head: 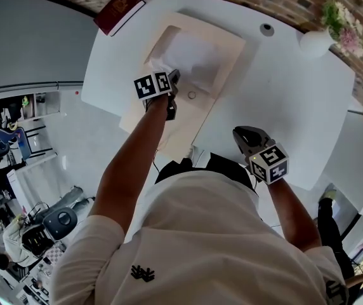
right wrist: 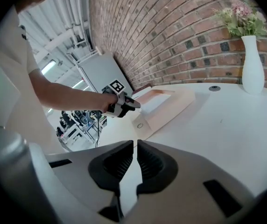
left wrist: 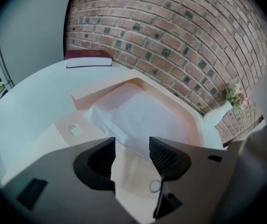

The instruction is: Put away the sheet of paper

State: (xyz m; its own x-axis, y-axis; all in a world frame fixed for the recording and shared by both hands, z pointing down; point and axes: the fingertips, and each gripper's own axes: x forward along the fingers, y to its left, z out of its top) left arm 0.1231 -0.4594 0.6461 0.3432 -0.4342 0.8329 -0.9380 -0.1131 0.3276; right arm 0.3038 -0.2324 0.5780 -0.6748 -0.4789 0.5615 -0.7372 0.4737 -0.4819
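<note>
A white sheet of paper (head: 188, 59) (left wrist: 143, 115) lies in the open beige folder (head: 227, 42) (left wrist: 192, 113) at the middle of the white table. My left gripper (head: 174, 76) (left wrist: 132, 148) hangs over the sheet's near edge, jaws open, with nothing between them. The folder's flap with its round snap (head: 191, 95) (left wrist: 155, 186) lies flat just under that gripper. My right gripper (head: 238, 133) (right wrist: 136, 146) is shut and empty over bare table to the right of the folder. The right gripper view shows the left gripper (right wrist: 129, 104) beside the folder (right wrist: 173, 107).
A dark red book (head: 119, 9) (left wrist: 87, 58) lies at the table's far left corner. A white vase with flowers (head: 318, 40) (right wrist: 253, 64) stands at the far right by the brick wall. A small round cap (head: 267, 28) is set in the tabletop.
</note>
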